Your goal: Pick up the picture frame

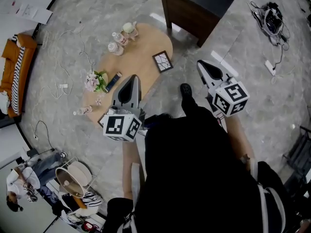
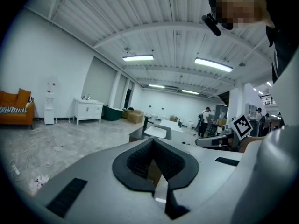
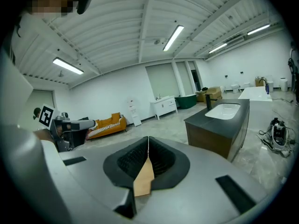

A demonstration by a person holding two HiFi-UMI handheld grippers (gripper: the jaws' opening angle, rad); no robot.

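The picture frame point(image 1: 163, 61), dark-edged with a white cracked-line print, lies flat near the right edge of a low oval wooden table point(image 1: 141, 47) in the head view. My left gripper point(image 1: 133, 78) hovers over the table's near end, below and left of the frame, its jaws together and empty. My right gripper point(image 1: 200, 63) hangs over the floor to the right of the frame, jaws also together with nothing between them. Both gripper views look out level across the room: the left gripper point(image 2: 152, 140) and the right gripper point(image 3: 148, 138) show closed tips, and neither shows the frame.
On the table stand two bottles point(image 1: 116, 42), a cup point(image 1: 129, 28), a bunch of flowers point(image 1: 95, 80) and a dark remote point(image 1: 113, 81). A dark sink cabinet point(image 1: 194, 8) stands behind it. Cables point(image 1: 65, 86) trail over the floor at left; an orange sofa point(image 1: 14, 72) is far left.
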